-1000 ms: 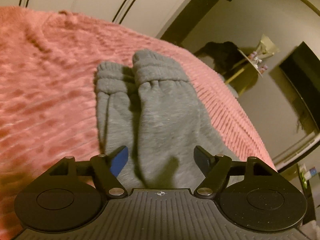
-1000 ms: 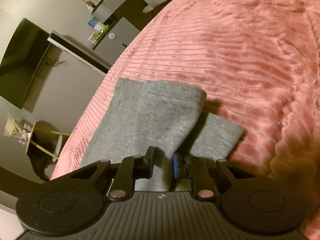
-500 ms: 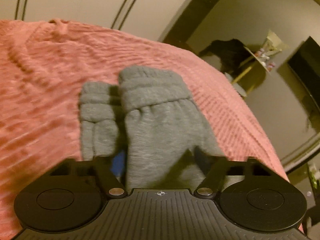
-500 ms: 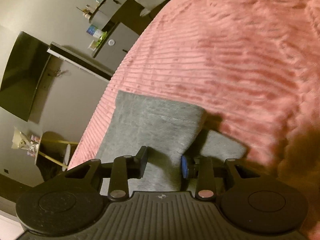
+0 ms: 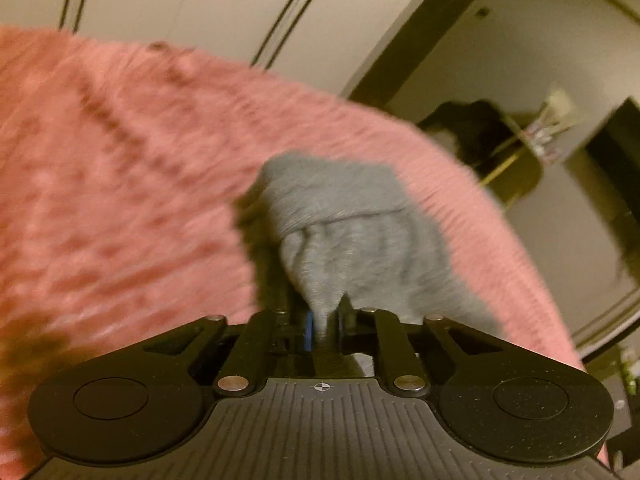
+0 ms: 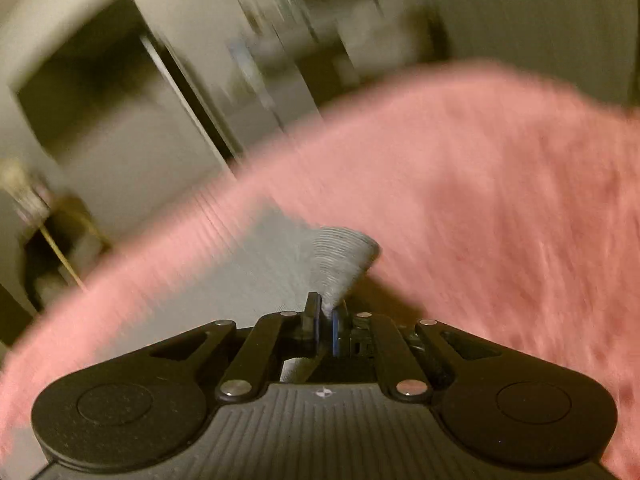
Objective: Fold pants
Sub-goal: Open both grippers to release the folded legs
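Observation:
Grey pants (image 5: 352, 232) lie on a pink ribbed blanket (image 5: 120, 200), cuffed leg ends toward the far side. My left gripper (image 5: 324, 320) is closing its jaws on a bunched ridge of the grey fabric, and the cloth is pinched between the blue pads. In the blurred right wrist view, my right gripper (image 6: 326, 312) has its jaws closing tight on a fold of the pants (image 6: 340, 256), which rises in a cone from the blanket (image 6: 500, 200).
The bed edge runs close along the right of the pants in the left wrist view. Beyond it stand a small yellow-legged table (image 5: 516, 168) with a dark heap and a dark screen (image 5: 616, 152). A pale panelled wall (image 5: 200, 8) is behind the bed.
Both grippers went from standing open over the flat pants to pinching the fabric. The cloth is now gathered up at both ends. The right view has rolled and blurred.

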Tool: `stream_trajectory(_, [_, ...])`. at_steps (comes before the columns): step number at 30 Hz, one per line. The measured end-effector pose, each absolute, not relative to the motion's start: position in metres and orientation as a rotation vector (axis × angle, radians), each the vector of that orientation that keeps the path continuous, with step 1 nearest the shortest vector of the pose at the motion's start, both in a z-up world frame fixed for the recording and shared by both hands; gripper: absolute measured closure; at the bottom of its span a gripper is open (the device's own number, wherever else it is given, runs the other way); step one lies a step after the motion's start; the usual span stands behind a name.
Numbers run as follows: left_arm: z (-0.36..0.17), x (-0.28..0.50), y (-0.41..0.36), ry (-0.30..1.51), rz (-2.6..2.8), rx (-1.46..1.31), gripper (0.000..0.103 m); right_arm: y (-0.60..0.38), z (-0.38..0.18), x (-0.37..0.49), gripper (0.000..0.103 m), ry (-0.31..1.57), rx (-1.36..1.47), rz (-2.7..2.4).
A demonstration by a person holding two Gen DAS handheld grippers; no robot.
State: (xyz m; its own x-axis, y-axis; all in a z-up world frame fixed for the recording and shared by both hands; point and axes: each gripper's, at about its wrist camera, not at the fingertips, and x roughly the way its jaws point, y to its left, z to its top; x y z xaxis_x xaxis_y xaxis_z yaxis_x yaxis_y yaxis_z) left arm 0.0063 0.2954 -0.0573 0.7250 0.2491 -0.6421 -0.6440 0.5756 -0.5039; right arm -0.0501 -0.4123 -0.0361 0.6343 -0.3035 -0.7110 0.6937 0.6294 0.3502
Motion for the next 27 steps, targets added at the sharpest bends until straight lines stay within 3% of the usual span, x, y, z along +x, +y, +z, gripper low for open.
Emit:
stream_trajectory(1, [-0.060, 0.003, 0.296, 0.539, 0.568, -0.817, 0.074, -0.418, -0.047, -0.047, 0.095, 0.731, 0.685, -0.652])
stream_trajectory(3, [-0.056, -0.001, 0.295, 0.520, 0.576, -0.835, 0.057, -0.421, -0.049, -0.056, 0.089, 0.703, 0.725, -0.674])
stream_trajectory(4, [-0.049, -0.001, 0.291, 0.521, 0.618, -0.801, 0.032, -0.420, -0.042, -0.058, 0.081, 0.681, 0.712, -0.699])
stream_trajectory(5, [-0.043, -0.003, 0.288, 0.504, 0.645, -0.763, 0.022, -0.419, -0.035, -0.058, 0.077, 0.671, 0.680, -0.733])
stream_trajectory(11, [-0.004, -0.007, 0.250, 0.417, 0.577, -0.628, 0.017, -0.390, 0.017, -0.050, 0.077, 0.509, 0.485, -0.718])
stream_trajectory(14, [0.003, 0.015, 0.210, 0.463, 0.443, -0.561, 0.013, -0.356, 0.021, -0.021, 0.077, 0.526, 0.431, -0.541])
stream_trajectory(22, [-0.025, 0.099, 0.076, 0.649, 0.162, -0.259, 0.013, -0.241, -0.047, 0.064, 0.077, 0.703, 0.249, -0.280])
stream_trajectory(27, [-0.050, 0.143, 0.046, 0.712, 0.197, -0.139, 0.013, -0.257, -0.065, 0.074, 0.077, 0.737, 0.254, -0.325])
